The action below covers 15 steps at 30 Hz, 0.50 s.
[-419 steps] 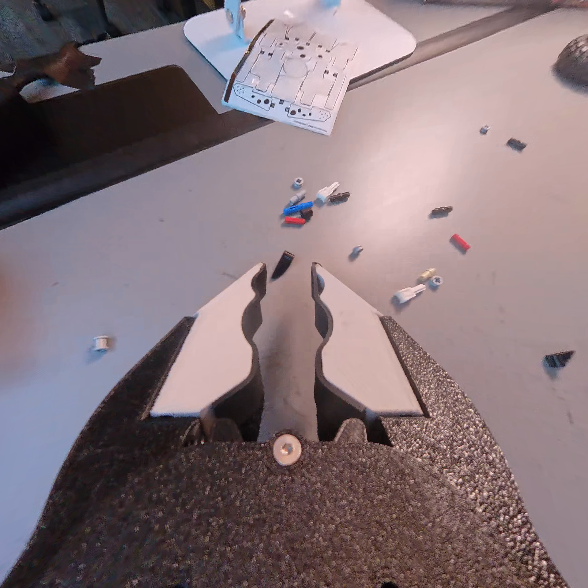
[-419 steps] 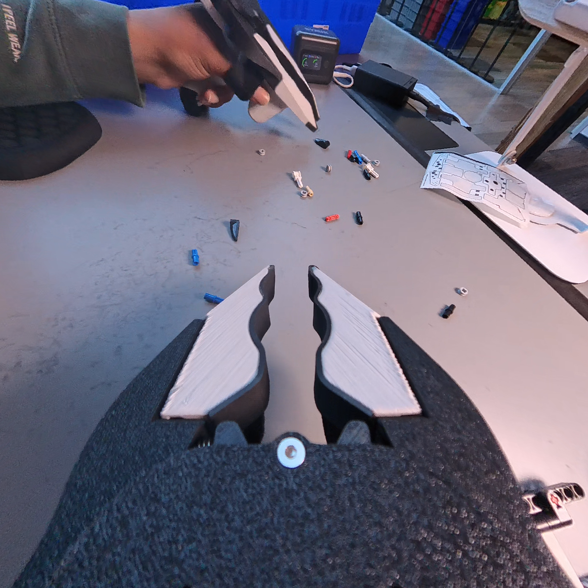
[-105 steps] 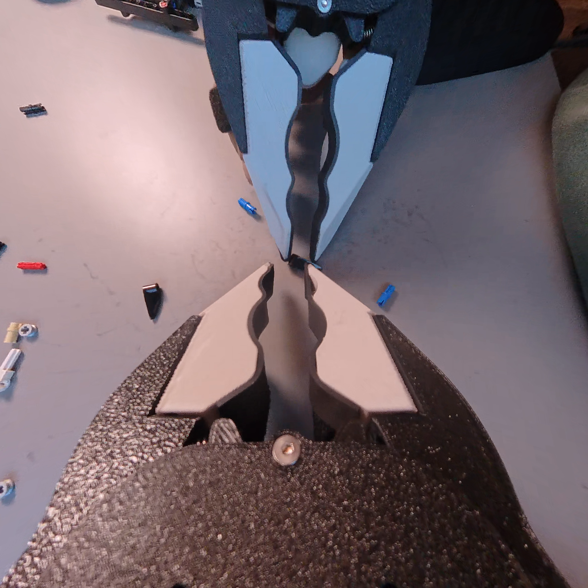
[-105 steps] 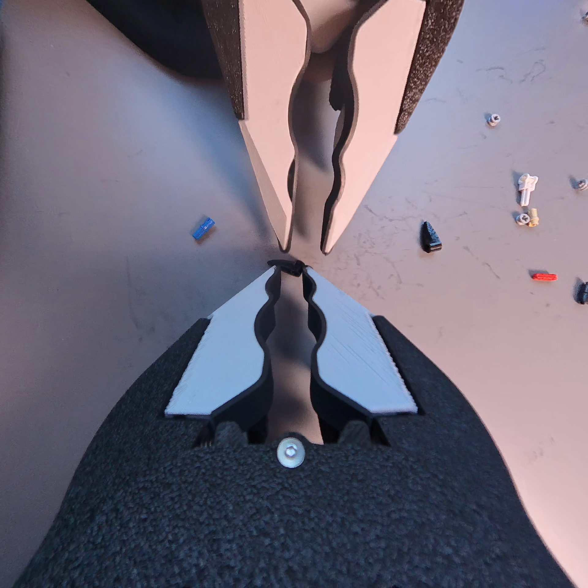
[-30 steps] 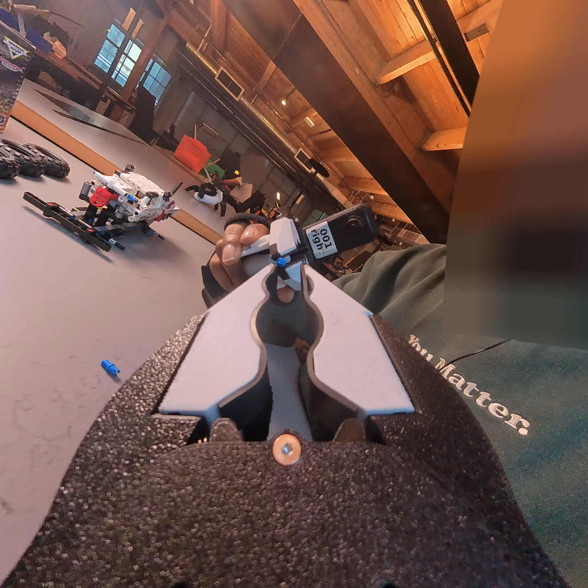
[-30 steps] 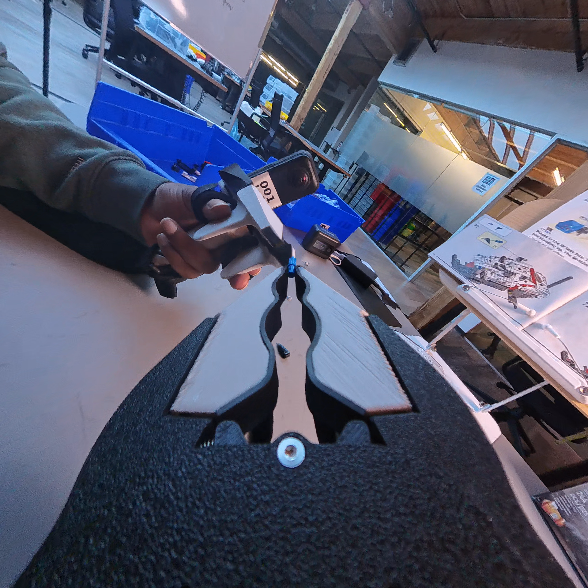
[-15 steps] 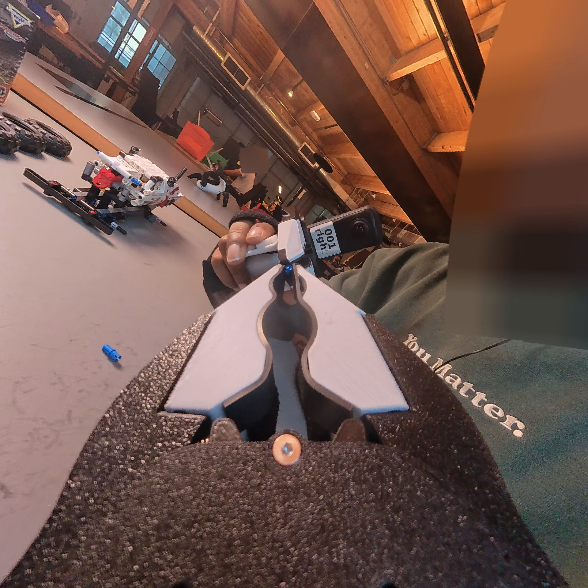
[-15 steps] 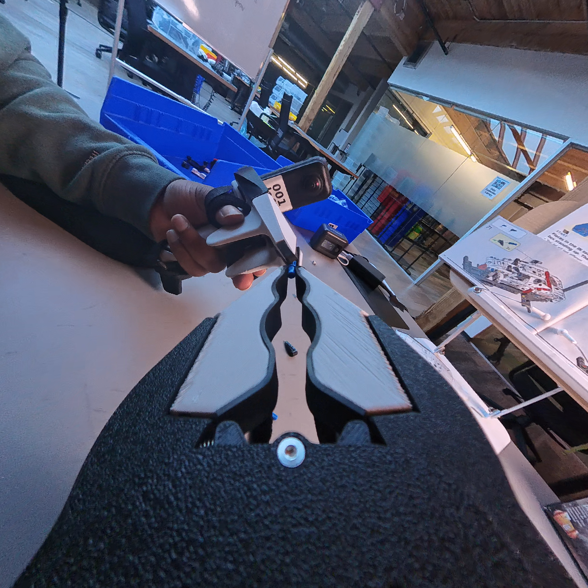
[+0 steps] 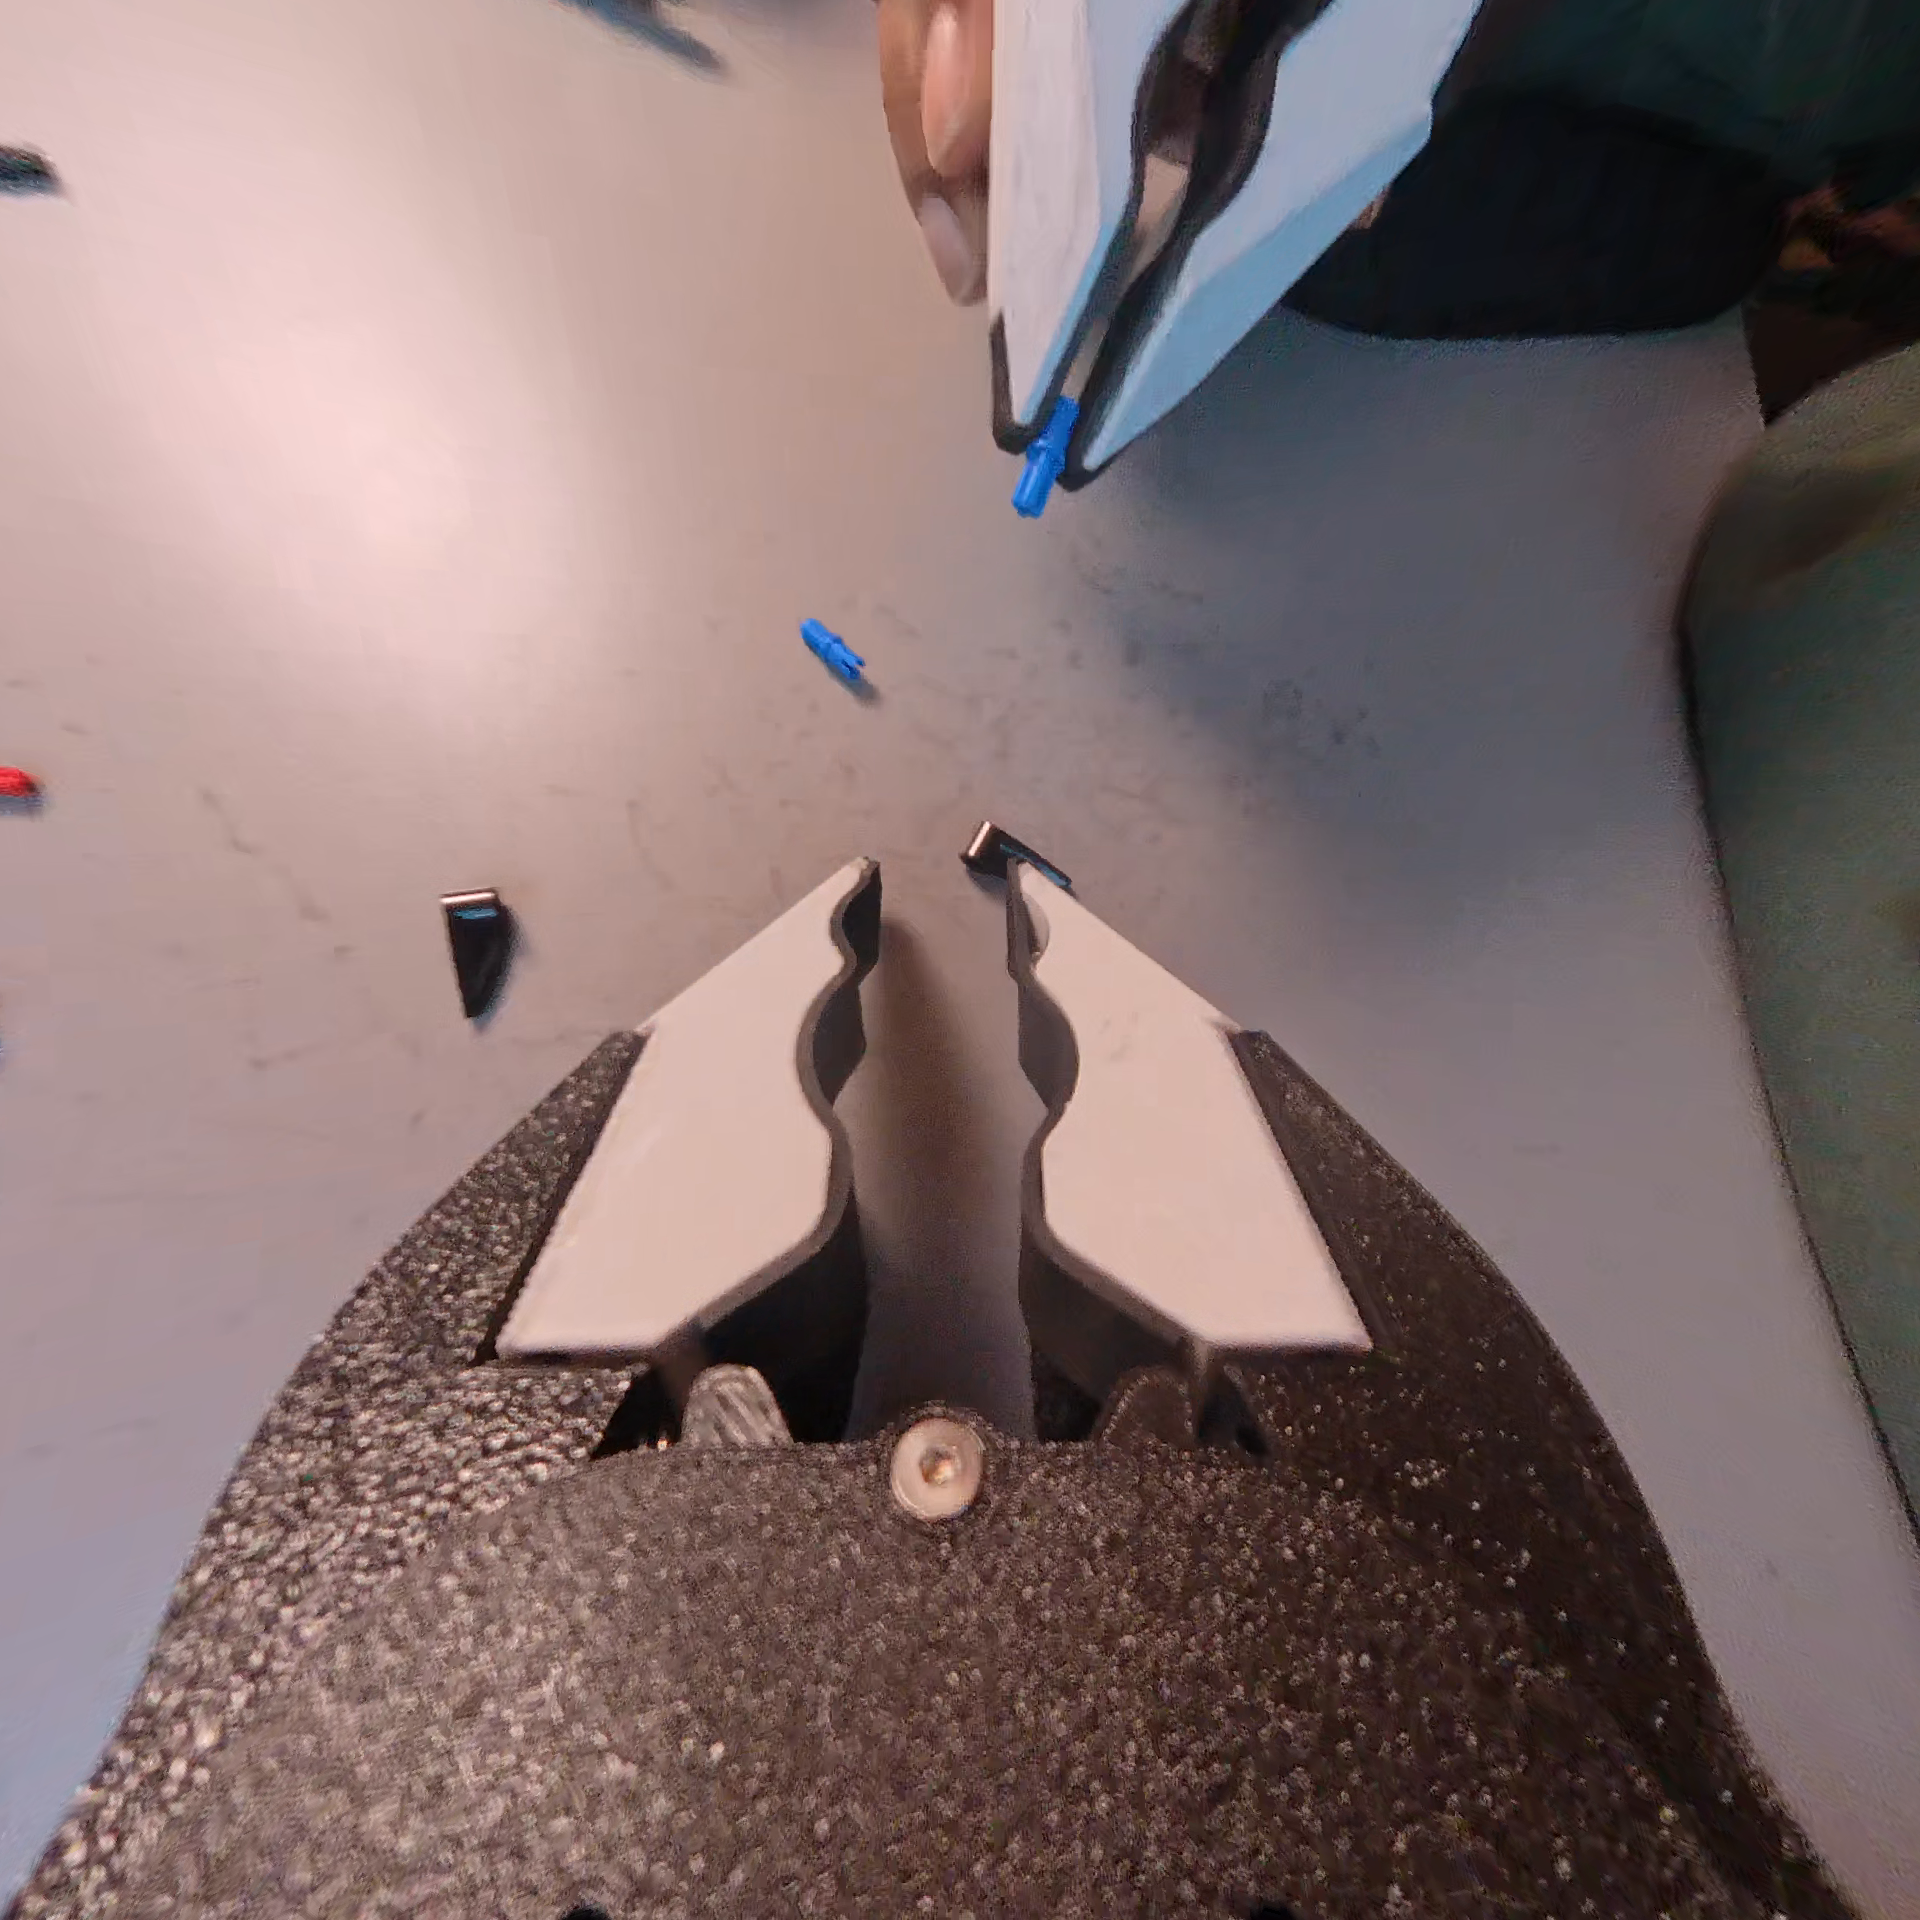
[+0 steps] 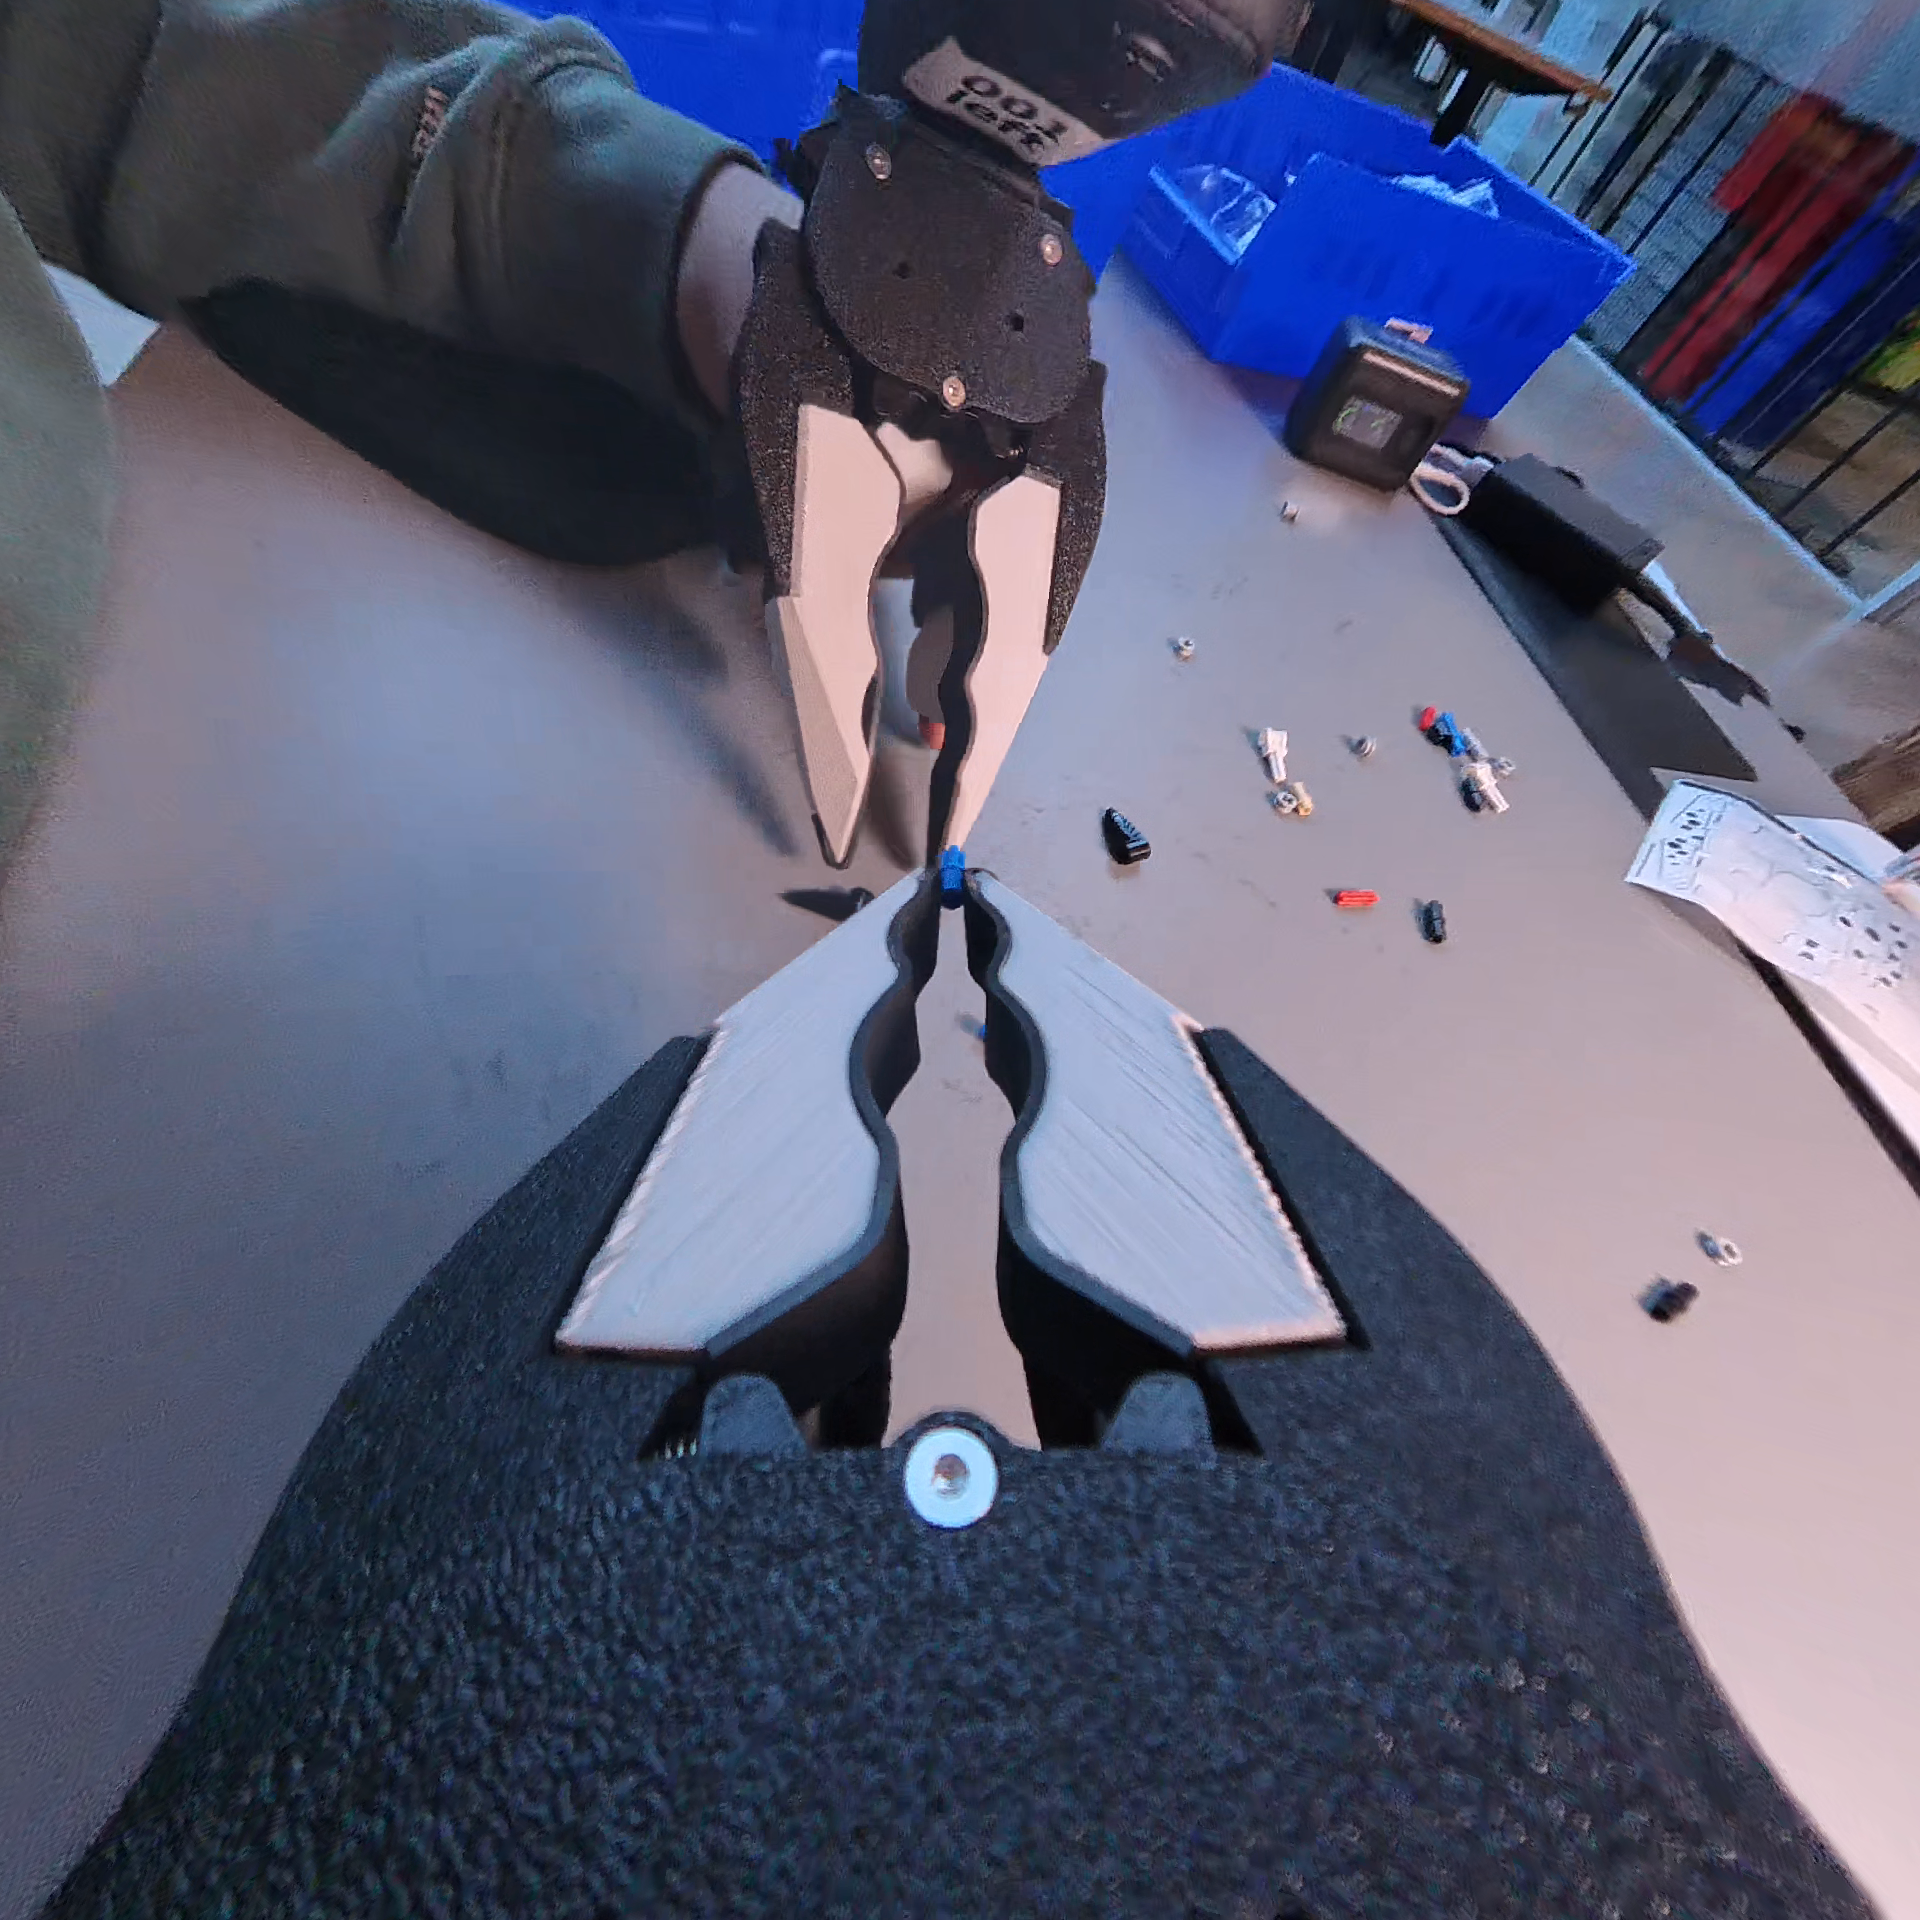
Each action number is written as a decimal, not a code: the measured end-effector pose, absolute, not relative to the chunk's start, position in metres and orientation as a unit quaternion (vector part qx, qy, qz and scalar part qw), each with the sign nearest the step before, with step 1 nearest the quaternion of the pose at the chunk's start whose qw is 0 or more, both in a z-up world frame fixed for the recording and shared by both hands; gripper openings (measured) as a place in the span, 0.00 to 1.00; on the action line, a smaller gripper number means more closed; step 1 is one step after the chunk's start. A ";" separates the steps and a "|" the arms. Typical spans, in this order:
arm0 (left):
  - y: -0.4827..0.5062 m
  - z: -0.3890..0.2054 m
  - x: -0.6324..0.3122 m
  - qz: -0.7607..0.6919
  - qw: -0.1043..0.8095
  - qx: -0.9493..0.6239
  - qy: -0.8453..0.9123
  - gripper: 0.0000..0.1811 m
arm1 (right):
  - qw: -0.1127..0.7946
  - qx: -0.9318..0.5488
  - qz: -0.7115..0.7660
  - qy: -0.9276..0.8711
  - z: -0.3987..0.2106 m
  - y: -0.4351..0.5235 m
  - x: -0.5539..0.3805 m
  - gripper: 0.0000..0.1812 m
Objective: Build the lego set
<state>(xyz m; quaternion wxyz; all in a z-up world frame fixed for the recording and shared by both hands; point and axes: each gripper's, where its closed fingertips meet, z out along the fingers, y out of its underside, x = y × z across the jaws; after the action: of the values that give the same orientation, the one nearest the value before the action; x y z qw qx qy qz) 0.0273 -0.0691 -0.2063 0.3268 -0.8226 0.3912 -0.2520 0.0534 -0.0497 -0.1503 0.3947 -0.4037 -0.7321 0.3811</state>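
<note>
**Blue pin clamped in right gripper; left gripper parted over the table**

Right gripper (image 10: 948,883): closed on a blue pin (image 10: 950,868), held at the very fingertips with one end protruding forward. Seen from the left wrist view as well, pin (image 9: 1042,462) projecting from the closed tips, raised clear of the grey table (image 9: 416,416).

Left gripper (image 9: 940,873): fingers parted, nothing between them. Pointed down at the table surface. Small black piece (image 9: 1006,854) lying on the table just beyond the right-hand fingertip, partly hidden by it; contact could not be determined.

Beyond the left gripper: black wedge-shaped piece (image 9: 476,948) flat on the table, to the left of the tips. Second blue pin (image 9: 831,646) loose on the table, farther out, between the two grippers. Red piece (image 9: 15,781) at the left margin of the left wrist view.

Right wrist view, farther off: black wedge (image 10: 1124,837), red pin (image 10: 1355,898) and short black pin (image 10: 1432,921) spread over mid-table; cluster of small light, black and blue parts (image 10: 1460,756) beyond. Printed sheet (image 10: 1787,894) near the right edge of the table. Dark block with a small display (image 10: 1374,403) and blue bins (image 10: 1382,223) toward the far edge.
</note>
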 end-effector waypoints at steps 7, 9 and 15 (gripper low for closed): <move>-0.072 -0.211 0.039 -0.263 0.306 -0.803 0.439 0.11 | 0.378 -0.409 0.380 -0.738 -0.159 -0.051 0.056 0.02; -0.075 -0.211 0.044 -0.268 0.303 -0.797 0.449 0.08 | 0.371 -0.412 0.377 -0.742 -0.163 -0.051 0.056 0.02; -0.076 -0.212 0.045 -0.260 0.307 -0.792 0.459 0.03 | 0.354 -0.406 0.373 -0.755 -0.172 -0.059 0.059 0.02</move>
<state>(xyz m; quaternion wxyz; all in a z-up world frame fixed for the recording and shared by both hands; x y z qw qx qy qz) 0.0454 -0.0761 -0.2120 0.3075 -0.7920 0.4589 -0.2600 0.0586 -0.0586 -0.1715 0.3537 -0.4062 -0.7555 0.3731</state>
